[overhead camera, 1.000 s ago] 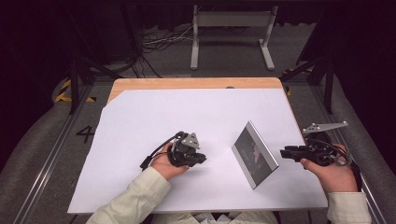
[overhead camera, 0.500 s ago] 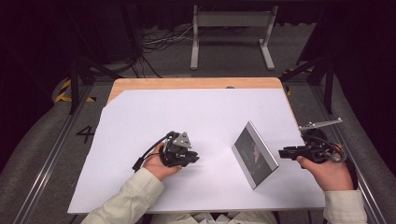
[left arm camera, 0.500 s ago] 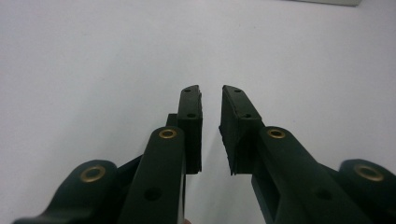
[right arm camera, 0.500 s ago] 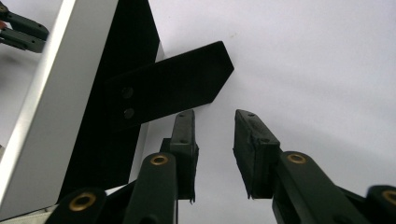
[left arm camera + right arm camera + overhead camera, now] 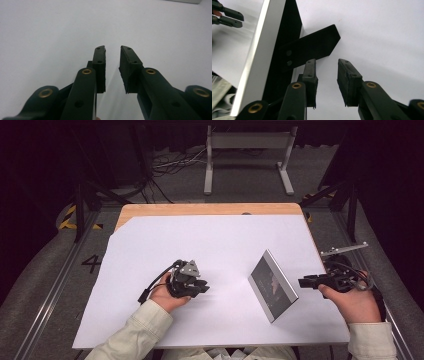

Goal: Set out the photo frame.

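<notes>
A: We see a picture frame (image 5: pixel 273 285) standing on the white table cover (image 5: pixel 210 245), toward the right side, propped on its black back stand (image 5: pixel 312 47). Which gripper is closer?

B: The right gripper (image 5: pixel 305 282). The frame stands just to its left, almost at its tips, and its jaws are partly apart with nothing between them. In the right gripper view we look at the frame's black back and white edge, with the stand just ahead of the jaws.

A: And the frame's direction?

B: Its long axis runs diagonally, from far-left to near-right, and its dark picture side faces left, toward the left gripper (image 5: pixel 202 288).

A: That one?

B: Well apart from the frame. Its jaws have just been opening and stand narrowly apart, empty.
</notes>
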A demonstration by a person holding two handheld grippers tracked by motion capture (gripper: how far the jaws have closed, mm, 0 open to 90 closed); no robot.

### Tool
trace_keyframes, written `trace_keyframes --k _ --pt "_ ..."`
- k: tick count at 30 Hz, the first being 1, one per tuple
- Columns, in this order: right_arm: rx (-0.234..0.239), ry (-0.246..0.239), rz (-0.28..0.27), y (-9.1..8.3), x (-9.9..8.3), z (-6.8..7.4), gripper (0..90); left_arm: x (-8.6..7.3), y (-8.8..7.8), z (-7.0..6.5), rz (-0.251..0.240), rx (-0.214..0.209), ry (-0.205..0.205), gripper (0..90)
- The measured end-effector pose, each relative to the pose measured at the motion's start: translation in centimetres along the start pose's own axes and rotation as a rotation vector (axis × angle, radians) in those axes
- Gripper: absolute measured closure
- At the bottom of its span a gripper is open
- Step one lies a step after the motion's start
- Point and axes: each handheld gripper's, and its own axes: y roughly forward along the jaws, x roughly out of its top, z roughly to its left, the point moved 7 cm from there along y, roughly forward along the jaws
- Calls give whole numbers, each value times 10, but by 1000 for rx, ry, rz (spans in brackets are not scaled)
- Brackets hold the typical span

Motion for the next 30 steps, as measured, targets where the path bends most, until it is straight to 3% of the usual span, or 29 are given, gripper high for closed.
trace_keyframes --k 15,30 --pt "-40 0 106 -13 18 10 681 -2 1 1 6 -7 -7 752" --pt "-50 5 159 -17 29 20 669 -2 3 1 14 -7 -4 752"
